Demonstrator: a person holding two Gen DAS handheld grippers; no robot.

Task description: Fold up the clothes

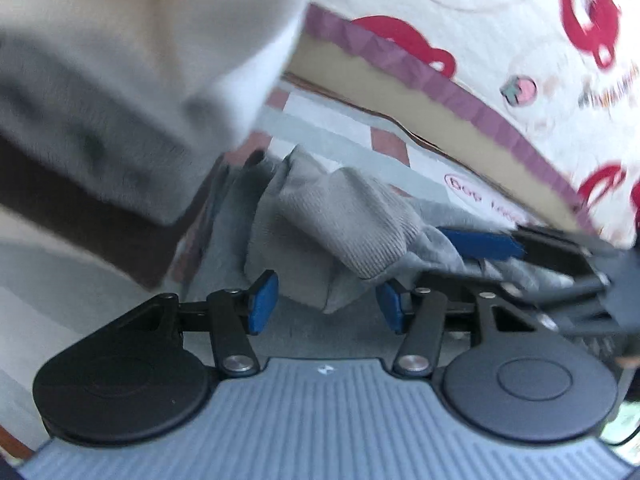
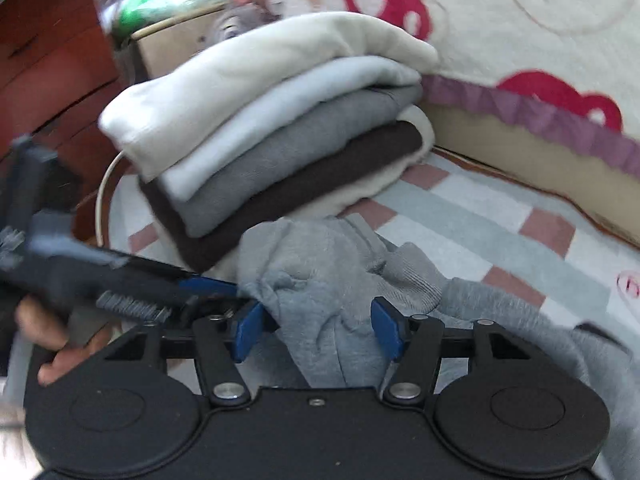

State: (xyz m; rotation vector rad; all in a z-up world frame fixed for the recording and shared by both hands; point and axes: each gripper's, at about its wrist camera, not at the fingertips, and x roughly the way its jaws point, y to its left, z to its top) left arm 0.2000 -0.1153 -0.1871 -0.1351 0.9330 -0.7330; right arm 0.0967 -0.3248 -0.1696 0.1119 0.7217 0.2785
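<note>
A crumpled grey sweatshirt with a ribbed cuff lies on the checked bed sheet. My right gripper is open, and a fold of the grey cloth rises between its blue pads. My left gripper is open too, just short of the sweatshirt's near edge, with nothing between its pads. In the right wrist view, a blue finger of the left gripper touches the garment's left side, and a hand holds that gripper. Seen from the left wrist, one blue finger of the right gripper reaches in over the grey cloth.
A stack of folded clothes in cream, pale blue, grey and brown stands just behind the sweatshirt. A white blanket with red prints and purple trim lies behind and to the right. Brown wooden furniture stands at the left, with a box behind the stack.
</note>
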